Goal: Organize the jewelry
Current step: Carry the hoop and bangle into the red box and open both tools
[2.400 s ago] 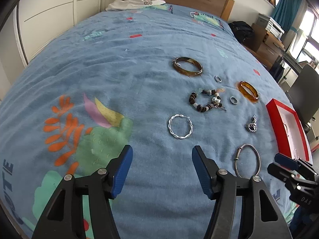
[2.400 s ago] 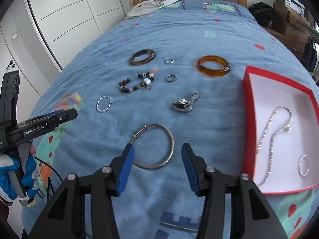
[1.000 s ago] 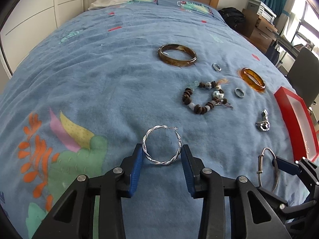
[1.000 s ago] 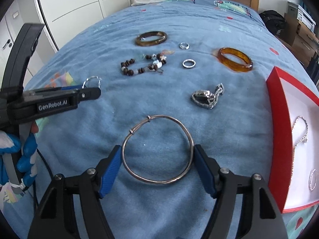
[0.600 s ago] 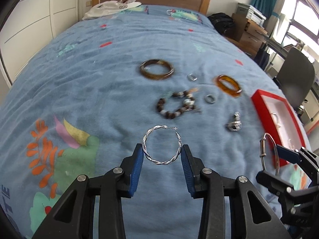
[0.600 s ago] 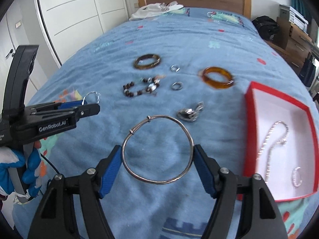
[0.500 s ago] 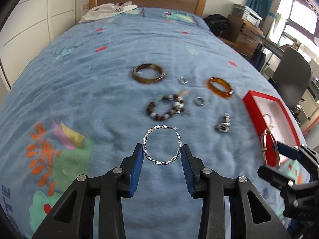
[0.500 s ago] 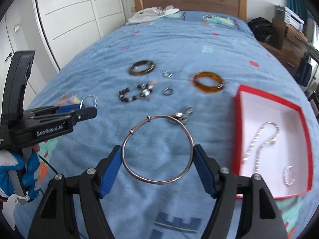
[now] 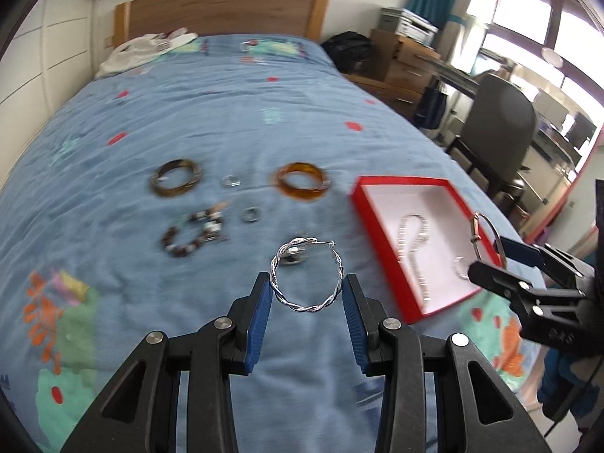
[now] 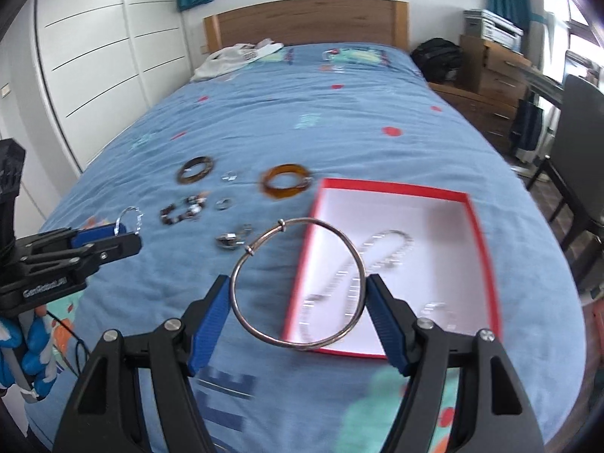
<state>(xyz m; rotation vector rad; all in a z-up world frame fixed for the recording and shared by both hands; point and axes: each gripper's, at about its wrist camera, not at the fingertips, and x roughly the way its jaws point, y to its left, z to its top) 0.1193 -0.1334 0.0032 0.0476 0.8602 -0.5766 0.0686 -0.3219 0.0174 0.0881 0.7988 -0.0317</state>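
Observation:
My left gripper [image 9: 306, 296] is shut on a twisted silver hoop [image 9: 307, 274], lifted above the blue bedspread. My right gripper [image 10: 298, 304] is shut on a large plain silver bangle [image 10: 298, 283], held over the near left corner of the red box [image 10: 485, 249]. That box has a white floor with a silver chain [image 10: 362, 264] and a small ring [image 10: 438, 307] in it. On the bed lie a dark brown bangle [image 9: 175, 182], an amber bangle [image 9: 301, 182], a bead bracelet [image 9: 192, 232], two small rings [image 9: 231, 181] [image 9: 251, 214] and a silver clasp piece [image 10: 232, 239].
A white cloth [image 9: 143, 51] lies by the wooden headboard [image 9: 222, 15]. Right of the bed stand a chair [image 9: 498, 128], a black bag [image 9: 349, 51] and wooden drawers [image 9: 400, 56]. White wardrobe doors [image 10: 94, 49] line the left. A blue-gloved hand [image 10: 32, 347] holds the left gripper.
Both grippers have risen off the bed with their rings and swung right toward the red box. The right one now holds its bangle over the box's near corner.

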